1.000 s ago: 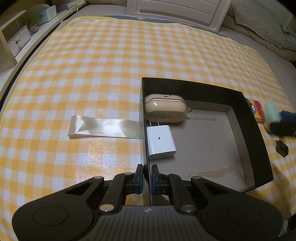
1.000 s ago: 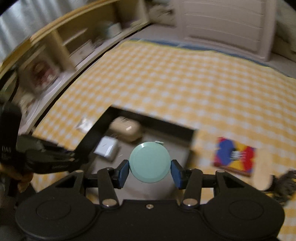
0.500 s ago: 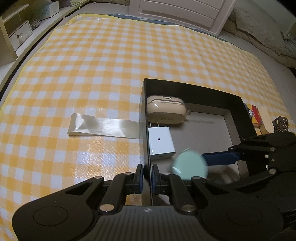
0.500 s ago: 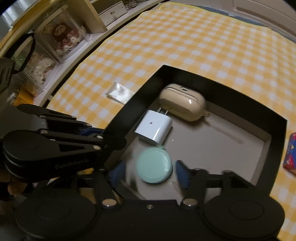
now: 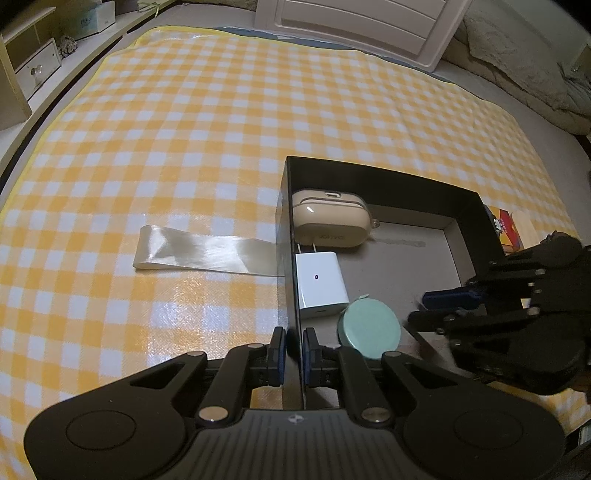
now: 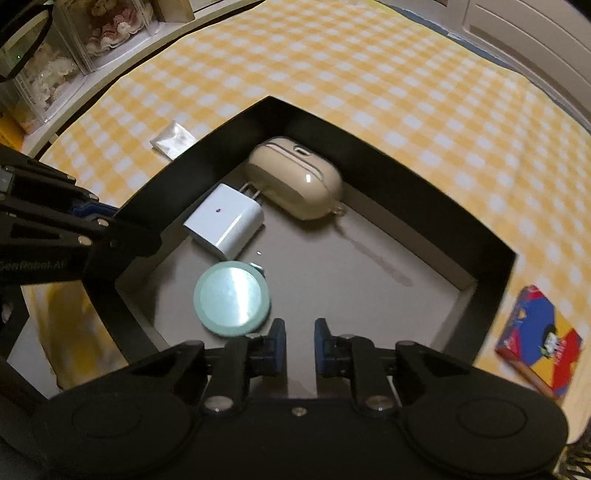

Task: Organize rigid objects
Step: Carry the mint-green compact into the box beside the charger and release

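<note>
A black box (image 5: 376,181) (image 6: 388,155) stands on the yellow checked cloth. In it lie a beige earbud case (image 5: 328,225) (image 6: 295,181), a white charger (image 5: 319,280) (image 6: 225,221) and a round mint disc (image 5: 369,328) (image 6: 232,299). My left gripper (image 5: 293,343) is shut on the box's left wall near the front corner. Over the box floor, my right gripper (image 6: 300,343) (image 5: 424,308) has its jaws closing with nothing between them. The disc rests free just to its left in the right wrist view.
A colourful small box (image 6: 535,332) (image 5: 508,229) lies on the cloth outside the box's right wall. A clear plastic strip (image 5: 203,251) (image 6: 171,140) lies left of the box. Shelves (image 6: 74,55) line the left side, and a white drawer unit (image 5: 362,26) stands at the back.
My right gripper came down into the box with the mint disc, opened and let it go onto the floor beside the charger, then narrowed again. The left gripper has not moved.
</note>
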